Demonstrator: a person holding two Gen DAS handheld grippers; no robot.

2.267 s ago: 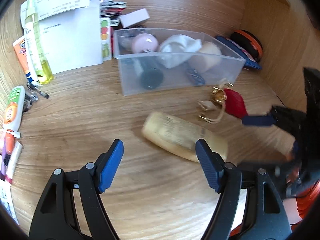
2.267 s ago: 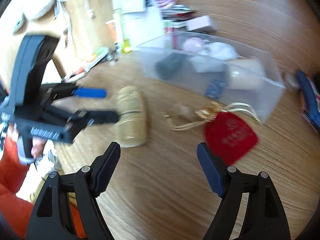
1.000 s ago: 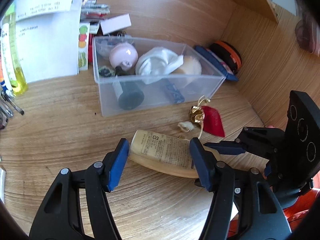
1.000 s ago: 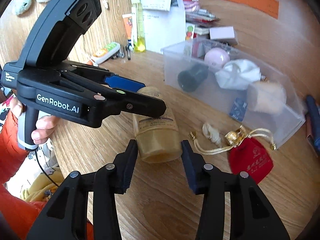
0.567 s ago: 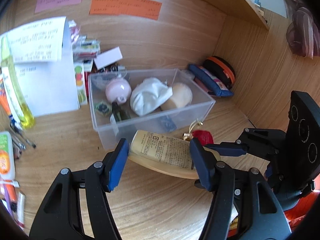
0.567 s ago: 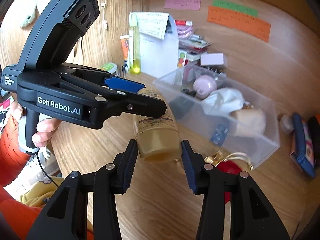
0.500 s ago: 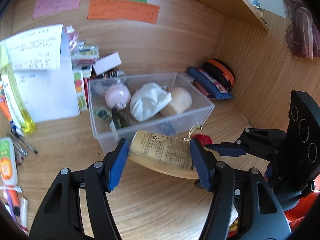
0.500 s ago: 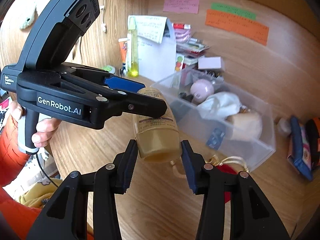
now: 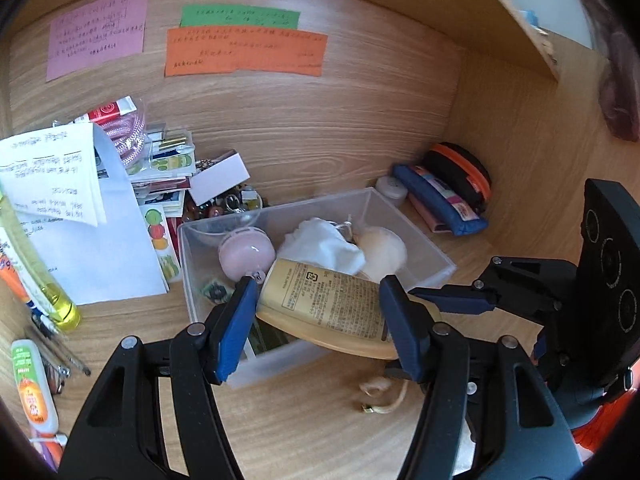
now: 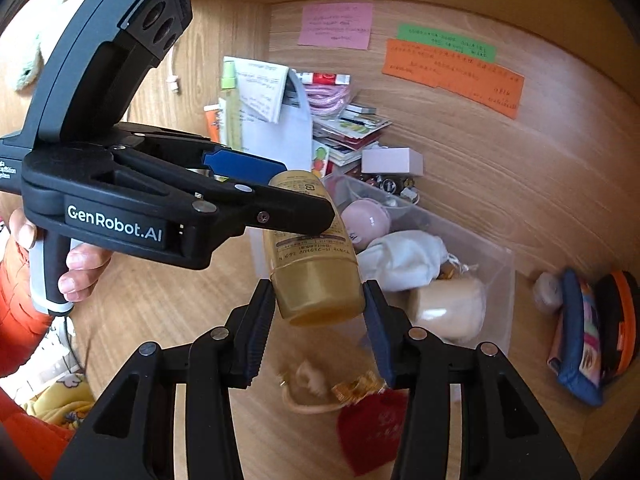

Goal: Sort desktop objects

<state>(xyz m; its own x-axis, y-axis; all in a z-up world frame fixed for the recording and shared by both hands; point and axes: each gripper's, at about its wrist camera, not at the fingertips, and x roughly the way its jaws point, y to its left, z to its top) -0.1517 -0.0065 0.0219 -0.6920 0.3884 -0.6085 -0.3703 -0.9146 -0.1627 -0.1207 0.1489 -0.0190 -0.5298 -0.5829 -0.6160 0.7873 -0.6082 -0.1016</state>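
We clamp the bottle [image 9: 332, 304] with both grippers [image 9: 316, 308] [image 10: 320, 312] over the crowded box [image 9: 436, 256]; uneven release could tip it out

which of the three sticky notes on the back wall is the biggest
The orange note, a wide strip directly under the green note. The green one is a thinner strip, and the pink note to the left is squarer and narrower.

Tan bottle [image 9: 332, 300] (printed label) — red pouch [image 10: 376, 428], pink ball [image 9: 247, 253].
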